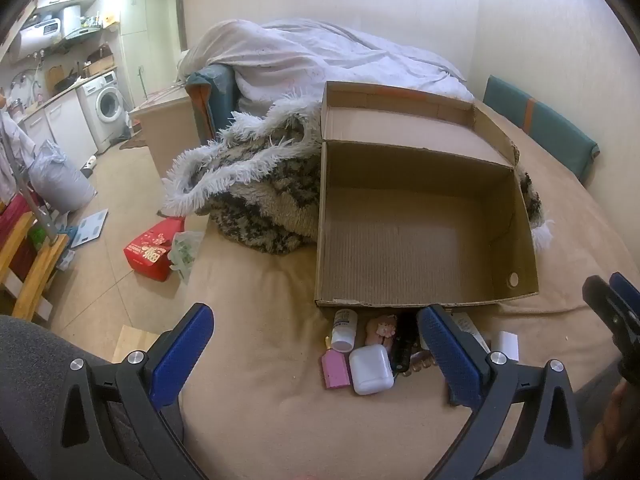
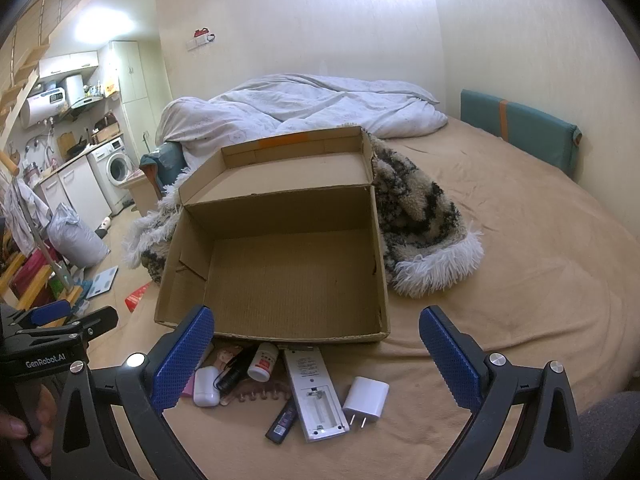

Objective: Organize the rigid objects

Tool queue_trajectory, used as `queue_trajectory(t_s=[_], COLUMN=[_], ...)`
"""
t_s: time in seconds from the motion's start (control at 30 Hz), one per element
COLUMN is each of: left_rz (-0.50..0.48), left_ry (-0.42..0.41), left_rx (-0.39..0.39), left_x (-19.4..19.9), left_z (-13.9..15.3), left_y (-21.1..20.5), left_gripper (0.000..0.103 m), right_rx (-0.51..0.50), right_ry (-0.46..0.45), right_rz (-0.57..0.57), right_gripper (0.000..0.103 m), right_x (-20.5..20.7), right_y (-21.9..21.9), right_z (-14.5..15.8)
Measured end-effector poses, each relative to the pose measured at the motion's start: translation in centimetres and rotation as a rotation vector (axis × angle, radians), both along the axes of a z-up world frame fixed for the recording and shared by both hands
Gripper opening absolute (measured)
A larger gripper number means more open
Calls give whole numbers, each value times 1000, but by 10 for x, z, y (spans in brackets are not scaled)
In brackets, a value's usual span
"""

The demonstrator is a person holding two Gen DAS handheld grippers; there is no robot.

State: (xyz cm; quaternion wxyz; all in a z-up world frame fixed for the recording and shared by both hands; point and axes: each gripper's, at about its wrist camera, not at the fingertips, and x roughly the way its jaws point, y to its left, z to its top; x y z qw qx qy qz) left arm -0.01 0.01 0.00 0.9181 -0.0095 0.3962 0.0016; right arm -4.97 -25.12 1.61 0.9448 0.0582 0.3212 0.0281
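Observation:
An open, empty cardboard box [image 1: 424, 236] [image 2: 280, 272] lies on the tan bed. Small rigid items lie in front of its near edge: a white pill bottle [image 1: 345, 330] [image 2: 263, 361], a pink item [image 1: 335, 369], a white earbud case [image 1: 370, 369] [image 2: 205, 386], a black item [image 2: 236, 372], a white remote [image 2: 314, 394] with its back open, a white plug adapter [image 2: 366, 396], a dark stick [image 2: 283, 420] and a hair claw [image 2: 256, 395]. My left gripper [image 1: 316, 360] is open above these items. My right gripper [image 2: 316, 364] is open above them too.
A furry patterned blanket [image 1: 256, 184] [image 2: 420, 216] lies behind the box. A white duvet [image 2: 304, 104] and a teal cushion [image 2: 520, 132] lie farther back. The bed's left edge drops to a floor with a red box [image 1: 150, 250].

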Motion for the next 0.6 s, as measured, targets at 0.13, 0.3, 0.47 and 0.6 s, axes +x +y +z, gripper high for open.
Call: queue_trajectory(t_s=[0.13, 0.3, 0.47, 0.6], left_rz=[-1, 4, 4, 3], left_ry=[-2, -7, 1, 0], left_rx=[-4, -8, 7, 6], left_x=[0, 0, 3, 3], left_z=[0, 1, 2, 3], left_y=[1, 6, -1, -1], left_gripper=[103, 103, 103, 103], right_rx=[3, 4, 7, 5], right_ry=[2, 4, 8, 8], right_rz=[0, 5, 15, 22], right_gripper=[103, 103, 103, 103], right_x=[1, 1, -1, 0], right_y=[0, 1, 3, 5], right_z=[0, -1, -1, 0])
